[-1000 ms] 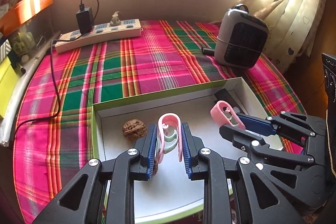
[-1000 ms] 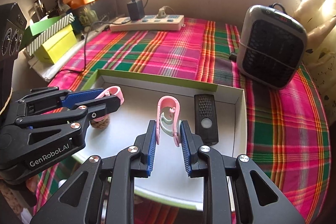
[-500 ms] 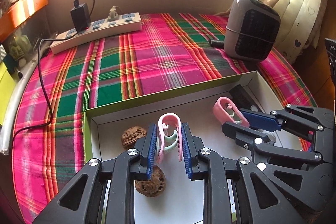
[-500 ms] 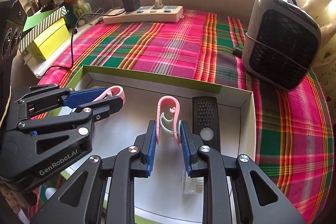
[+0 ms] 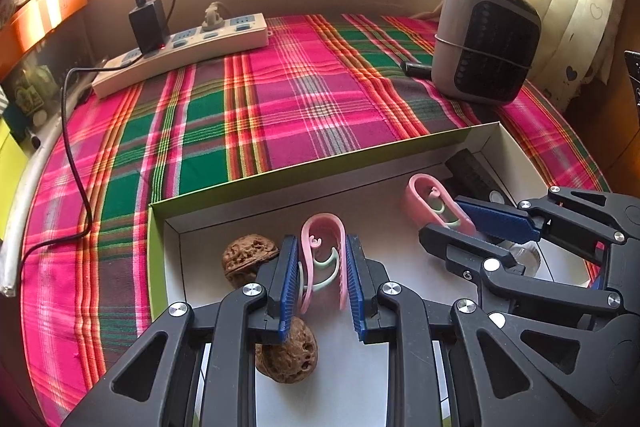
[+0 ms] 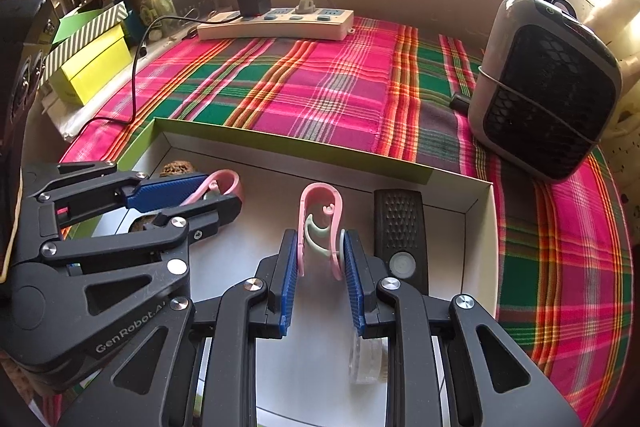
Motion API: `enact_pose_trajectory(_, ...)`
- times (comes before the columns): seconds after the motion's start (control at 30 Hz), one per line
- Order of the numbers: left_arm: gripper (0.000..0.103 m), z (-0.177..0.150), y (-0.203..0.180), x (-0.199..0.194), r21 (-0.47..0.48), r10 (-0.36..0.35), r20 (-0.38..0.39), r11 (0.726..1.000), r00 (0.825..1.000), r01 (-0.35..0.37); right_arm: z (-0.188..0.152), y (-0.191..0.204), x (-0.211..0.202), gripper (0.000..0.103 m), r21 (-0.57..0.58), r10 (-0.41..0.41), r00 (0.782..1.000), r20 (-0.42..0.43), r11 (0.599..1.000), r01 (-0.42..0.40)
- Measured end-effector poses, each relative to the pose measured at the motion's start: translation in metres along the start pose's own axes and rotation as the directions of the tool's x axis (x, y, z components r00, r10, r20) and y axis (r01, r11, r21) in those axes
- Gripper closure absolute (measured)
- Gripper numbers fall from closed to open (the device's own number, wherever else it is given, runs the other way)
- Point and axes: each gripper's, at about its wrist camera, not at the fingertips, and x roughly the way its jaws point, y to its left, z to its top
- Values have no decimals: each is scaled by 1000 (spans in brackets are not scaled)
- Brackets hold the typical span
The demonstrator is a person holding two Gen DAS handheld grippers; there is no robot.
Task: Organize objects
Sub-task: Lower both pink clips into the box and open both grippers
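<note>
My left gripper (image 5: pixel 322 263) is shut on a pink clip (image 5: pixel 323 247) and holds it above the white box (image 5: pixel 360 163) with green outer walls. My right gripper (image 6: pixel 320 259) is shut on a second pink clip (image 6: pixel 320 211), also over the box (image 6: pixel 296 143). Each gripper shows in the other view, the right one (image 5: pixel 460 223) and the left one (image 6: pixel 216 193). Two walnuts (image 5: pixel 248 257) (image 5: pixel 288 355), a black remote (image 6: pixel 398 227) and a clear ribbed piece (image 6: pixel 366 355) lie in the box.
The box sits on a pink and green plaid cloth (image 5: pixel 280 99). A power strip (image 5: pixel 180 51) with a black charger stands at the back. A grey heater (image 6: pixel 548 87) stands to the right. Yellow and green boxes (image 6: pixel 92 67) lie at the left edge.
Both grippers have drawn back and risen slightly with their clips. More of the box floor shows, with the second walnut and the clear piece now in view.
</note>
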Motion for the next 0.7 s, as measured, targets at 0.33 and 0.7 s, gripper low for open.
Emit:
enact_pose_trajectory(0.33, 81, 1, 2, 1, -8, 2, 2, 1000, 1000, -2, -1, -1, 5, 79, 9, 5, 1000, -9, 1000, -5)
enact_pose_trajectory(0.7, 73, 1, 5, 1, -9, 9, 2, 1000, 1000, -9, -1, -1, 6, 79, 12, 2, 1000, -6, 1000, -2)
